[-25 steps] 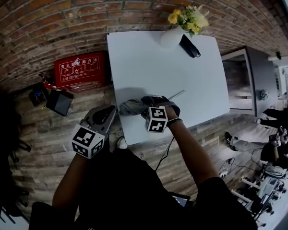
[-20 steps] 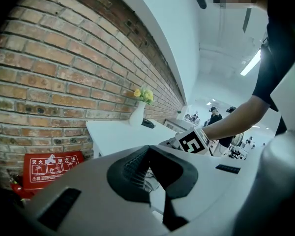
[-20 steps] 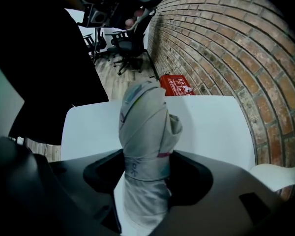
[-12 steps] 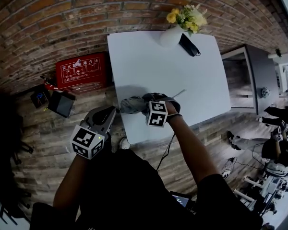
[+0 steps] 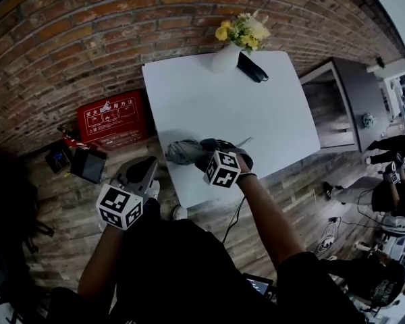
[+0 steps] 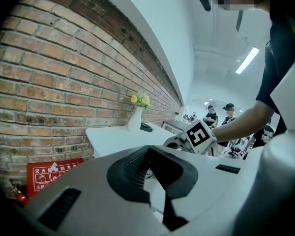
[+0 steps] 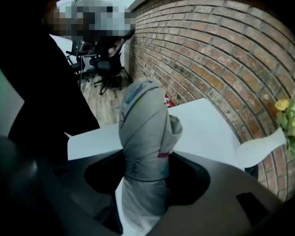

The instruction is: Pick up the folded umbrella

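The folded umbrella [image 5: 181, 151] is a grey wrapped bundle at the near edge of the white table [image 5: 209, 93]. Its thin end [image 5: 245, 141] sticks out to the right. My right gripper [image 5: 201, 152] is shut on it. In the right gripper view the umbrella [image 7: 145, 127] stands up between the jaws of the right gripper [image 7: 145, 167], above the tabletop. My left gripper [image 5: 147, 164] hangs left of the table over the wooden floor. In the left gripper view the left gripper [image 6: 147, 150] has its tips together and holds nothing.
A white vase with yellow flowers [image 5: 227, 56] and a black object [image 5: 252, 68] stand at the table's far edge by the brick wall. A red box [image 5: 111, 113] and a black case [image 5: 88, 164] lie on the floor left. A grey cabinet [image 5: 337, 100] and people stand to the right.
My right gripper has risen a little and rolled with the umbrella in its jaws. The left gripper has stayed in place.
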